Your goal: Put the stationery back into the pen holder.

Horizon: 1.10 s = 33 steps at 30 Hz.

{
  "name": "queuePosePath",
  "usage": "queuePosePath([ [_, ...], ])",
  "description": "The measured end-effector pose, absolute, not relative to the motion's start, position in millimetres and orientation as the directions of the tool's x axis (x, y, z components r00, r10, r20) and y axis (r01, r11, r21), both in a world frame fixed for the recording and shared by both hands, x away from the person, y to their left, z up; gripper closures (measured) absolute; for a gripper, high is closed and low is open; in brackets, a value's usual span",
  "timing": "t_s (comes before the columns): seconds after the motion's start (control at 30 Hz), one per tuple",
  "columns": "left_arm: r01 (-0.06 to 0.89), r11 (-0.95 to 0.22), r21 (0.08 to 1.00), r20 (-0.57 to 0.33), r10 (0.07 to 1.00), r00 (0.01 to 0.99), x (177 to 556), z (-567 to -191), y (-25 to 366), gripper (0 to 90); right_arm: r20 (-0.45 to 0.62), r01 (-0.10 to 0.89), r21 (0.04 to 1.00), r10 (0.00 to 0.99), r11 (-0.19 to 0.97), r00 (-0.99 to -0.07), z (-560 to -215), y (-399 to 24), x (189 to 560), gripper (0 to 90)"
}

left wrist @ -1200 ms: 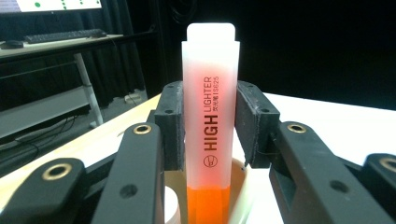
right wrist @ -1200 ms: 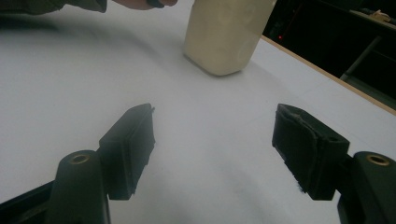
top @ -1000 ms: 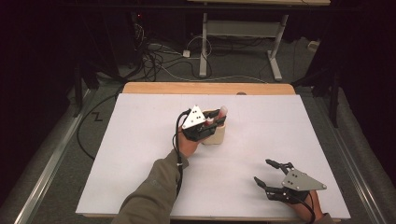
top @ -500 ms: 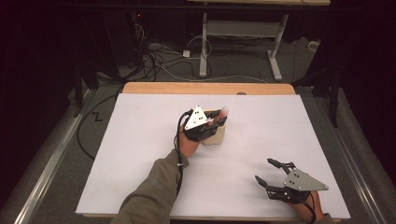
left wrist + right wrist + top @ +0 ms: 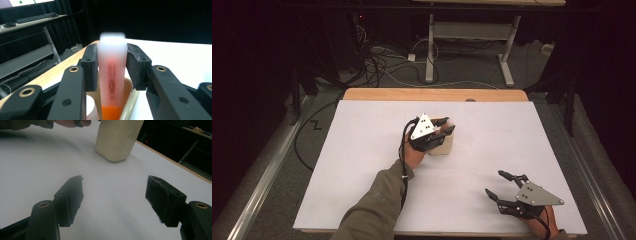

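L gripper (image 5: pixel 443 131) is hovering over a cream container (image 5: pixel 443 145) near mid-table, jaws straddling a translucent white tube (image 5: pixel 111 75) that is standing upright in it. In L gripper view the tube is sitting between the two pads; L-side pad is lying right along the tube wall, R-side pad is showing a thin gap near its top edge, so can't tell if it is pressing. Jaws have just been opening a bit w/ tube between them. Tube is showing orange contents at the bottom, dark print down the middle, blunt white top rising above the fingertips. Below the pads, the container's cream rim (image 5: pixel 132 100) is curving round the tube base; a white ribbed cap-like item (image 5: pixel 92 110) is sitting just beside the tube, under the L-side jaw. R gripper (image 5: pixel 506 191) is resting low near the table's near-R corner, well apart from the container, jaws spread wide w/ nothing between them; in R gripper view the white table sheet (image 5: pixel 112 195) is showing betw. the pads and the container (image 5: pixel 117 138) is standing beyond the fingertips.
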<state>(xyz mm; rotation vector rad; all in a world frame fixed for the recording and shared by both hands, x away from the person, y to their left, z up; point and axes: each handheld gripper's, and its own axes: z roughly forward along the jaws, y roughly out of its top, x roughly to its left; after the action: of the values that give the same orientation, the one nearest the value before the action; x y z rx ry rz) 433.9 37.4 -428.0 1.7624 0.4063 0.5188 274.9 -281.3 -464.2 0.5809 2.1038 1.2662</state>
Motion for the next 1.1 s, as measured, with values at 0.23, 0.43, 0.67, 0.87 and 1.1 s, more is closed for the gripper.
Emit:
queuePosePath([
  [0.23, -0.024, -0.256, 0.966, 0.159, 0.522, 0.838, 430.9, -422.9, 34.9, 57.5, -0.274, 0.058, 0.894, 0.645, 0.444, -0.713, -463.5, -283.7, 272.3, 30.5],
  [0.43, -0.038, -0.274, 0.961, 0.181, 0.518, 0.836, 431.1, -418.1, 34.9, 54.8, -0.274, 0.063, 0.892, 0.646, 0.448, -0.712, -464.4, -284.7, 270.8, 30.5],
  [0.67, -0.052, -0.294, 0.954, 0.208, 0.528, 0.824, 429.7, -410.3, 37.7, 52.0, -0.279, 0.063, 0.89, 0.65, 0.451, -0.707, -463.7, -284.4, 270.8, 30.6],
  [0.87, -0.054, -0.328, 0.943, 0.231, 0.528, 0.817, 428.3, -407.7, 39.3, 45.3, -0.28, 0.061, 0.888, 0.64, 0.456, -0.715, -464.2, -283.1, 272.0, 30.9],
  [1.1, -0.052, -0.341, 0.939, 0.249, 0.566, 0.785, 424.2, -406.0, 44.3, 26.8, -0.281, 0.056, 0.888, 0.637, 0.455, -0.718, -463.3, -281.2, 274.0, 31.0],
])
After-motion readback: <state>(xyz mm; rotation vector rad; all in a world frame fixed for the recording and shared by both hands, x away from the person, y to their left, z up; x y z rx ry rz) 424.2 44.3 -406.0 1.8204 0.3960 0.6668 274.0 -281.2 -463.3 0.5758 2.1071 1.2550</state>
